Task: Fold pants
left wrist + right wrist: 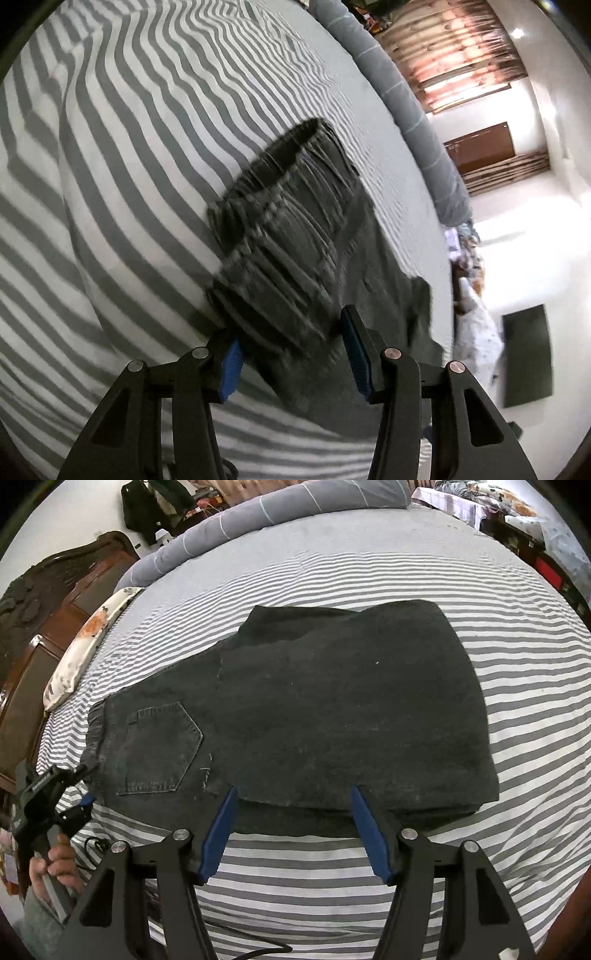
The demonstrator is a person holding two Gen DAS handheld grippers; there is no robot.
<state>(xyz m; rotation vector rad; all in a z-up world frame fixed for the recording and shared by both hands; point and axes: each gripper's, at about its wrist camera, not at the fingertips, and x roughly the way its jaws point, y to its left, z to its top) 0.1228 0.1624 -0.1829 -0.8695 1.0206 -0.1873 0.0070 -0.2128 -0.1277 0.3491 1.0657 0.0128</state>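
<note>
Dark grey pants [332,709] lie flat on the striped bedsheet [535,701], legs folded over, waistband and back pocket [159,749] at the left. My right gripper [293,799] is open, its blue pads [218,842] straddling the pants' near edge without pressing on it. My left gripper [88,782], held by a hand [55,860], is at the waistband's near corner. In the left wrist view the pants [295,240] are blurred. The ribbed waistband lies between the fingers of the open left gripper [284,321], over the sheet [110,184].
A rolled grey quilt [258,509] runs along the bed's far side and shows again as the quilt [406,103]. A pillow [85,646] and a wooden headboard [55,609] are at the left. A black cable [92,845] trails over the near edge. A dark mat [528,354] lies on the floor.
</note>
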